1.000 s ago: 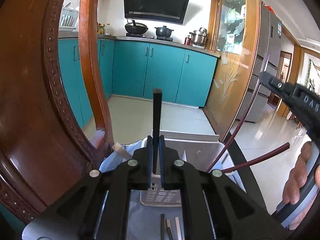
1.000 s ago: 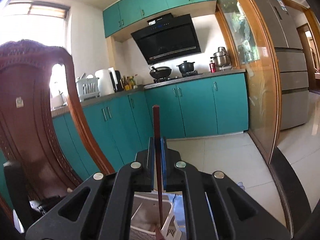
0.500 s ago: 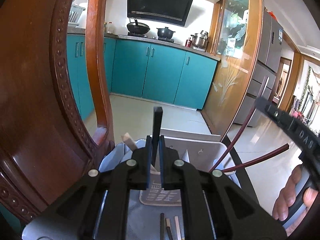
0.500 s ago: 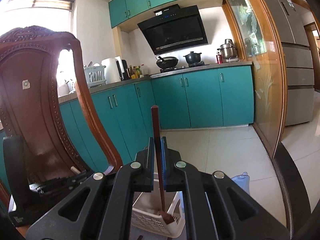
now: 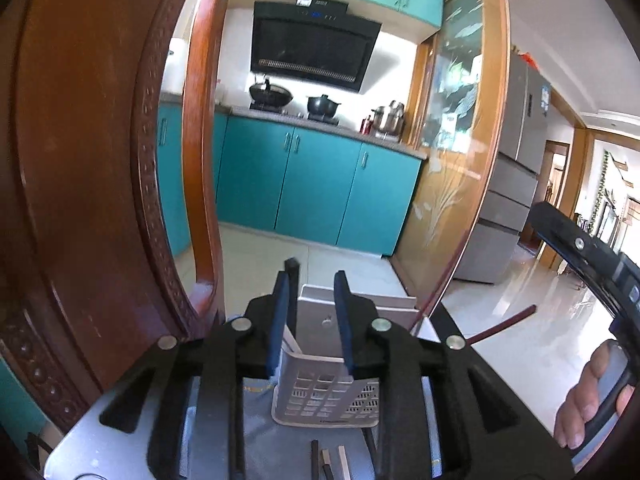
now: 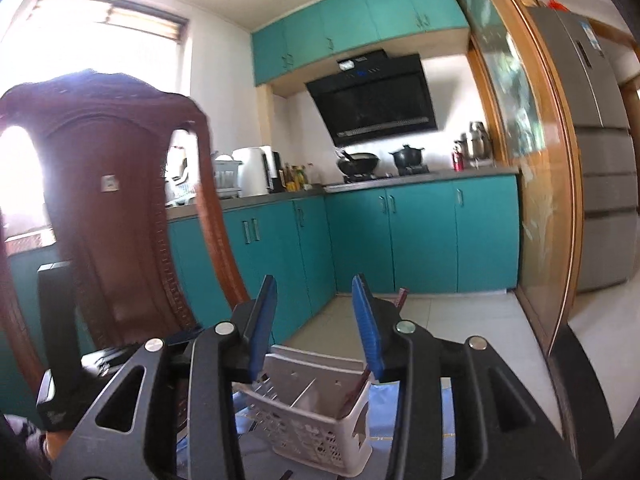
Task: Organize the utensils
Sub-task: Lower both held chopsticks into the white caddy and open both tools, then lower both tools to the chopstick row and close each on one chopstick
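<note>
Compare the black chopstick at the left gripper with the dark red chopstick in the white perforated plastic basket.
The black chopstick is black; the dark red chopstick is reddish brown. The black one stands nearly upright; the red one leans right over the basket rim. Shared: neither is gripped, as the left gripper and right gripper are open.

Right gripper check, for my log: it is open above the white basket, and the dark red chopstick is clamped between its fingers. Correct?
Not quite. In the right wrist view the right gripper is open above the basket, but the chopstick is not clamped: it leans inside the basket.
</note>
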